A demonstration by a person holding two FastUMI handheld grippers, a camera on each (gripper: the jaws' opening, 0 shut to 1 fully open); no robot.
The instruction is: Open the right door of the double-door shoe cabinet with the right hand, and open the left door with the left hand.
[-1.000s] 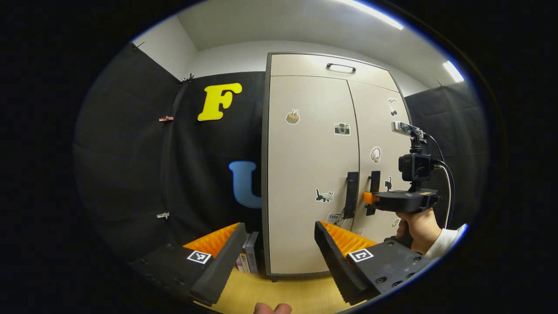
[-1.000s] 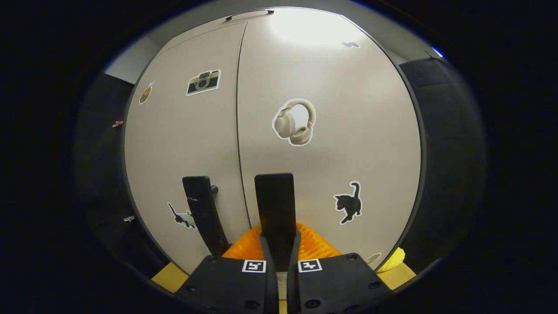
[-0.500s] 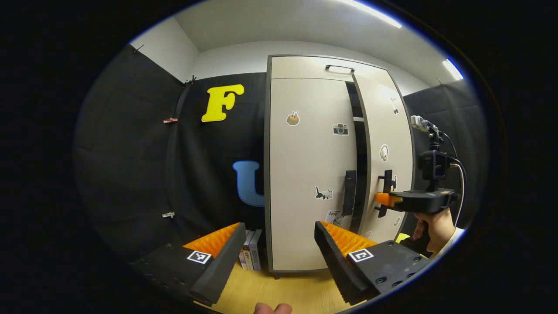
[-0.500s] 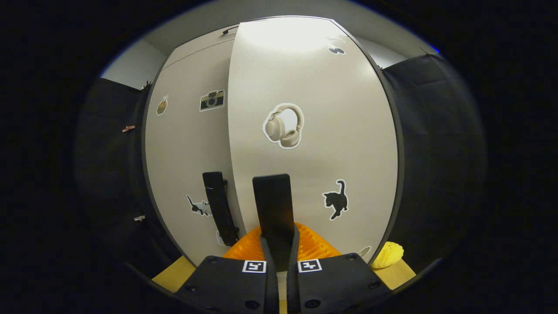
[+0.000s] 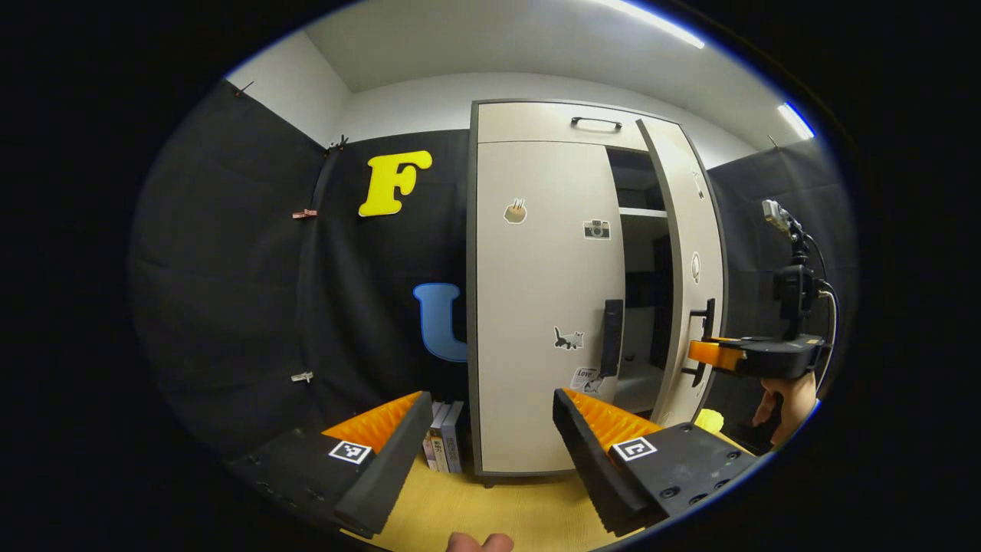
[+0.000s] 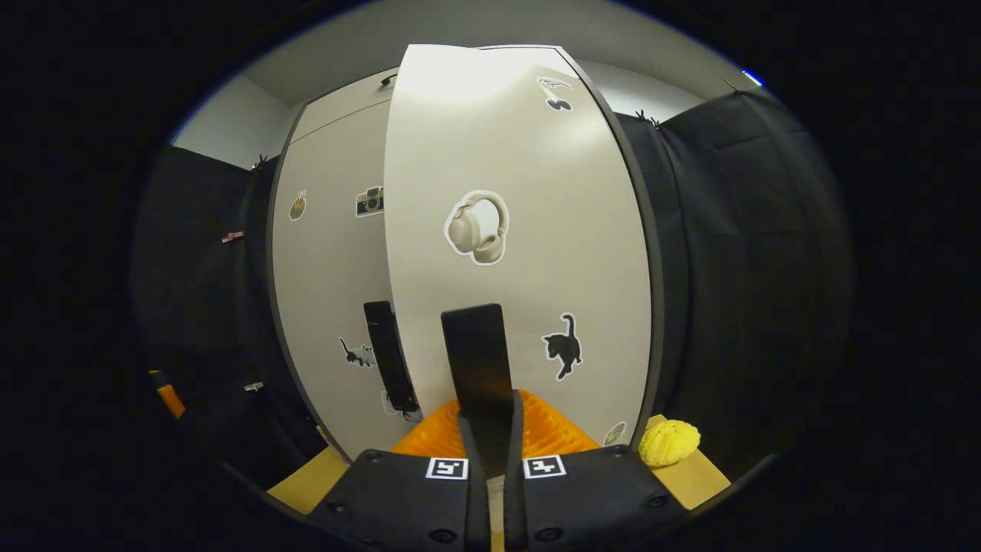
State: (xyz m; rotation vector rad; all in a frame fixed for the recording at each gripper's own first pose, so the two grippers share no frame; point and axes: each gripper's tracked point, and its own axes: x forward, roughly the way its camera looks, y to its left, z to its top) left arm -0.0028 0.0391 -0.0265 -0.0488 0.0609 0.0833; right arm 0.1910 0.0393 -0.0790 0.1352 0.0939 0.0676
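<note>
The shoe cabinet's left door (image 5: 544,307) is closed, and its black handle (image 5: 611,337) stands free. The right door (image 5: 693,268) is swung partly open, showing dark shelves (image 5: 640,212) inside. In the left gripper view my right gripper (image 5: 701,354), held by a hand (image 5: 782,399), grips the right door's handle (image 5: 703,337). In the right gripper view my right gripper (image 6: 490,418) is shut on that black handle (image 6: 475,353), with the right door (image 6: 536,230) close in front and the left door (image 6: 329,268) behind it. My left gripper (image 5: 489,399) is open, well short of the cabinet.
A few books (image 5: 443,445) stand on the wooden floor (image 5: 490,506) left of the cabinet. A yellow lumpy object (image 6: 668,442) lies on the floor by the right door's lower corner. A top drawer with a handle (image 5: 595,121) sits above the doors.
The right door has swung from closed to partly open, pulled by my right gripper, which moved out and to the right. The left gripper has stayed still and open.
</note>
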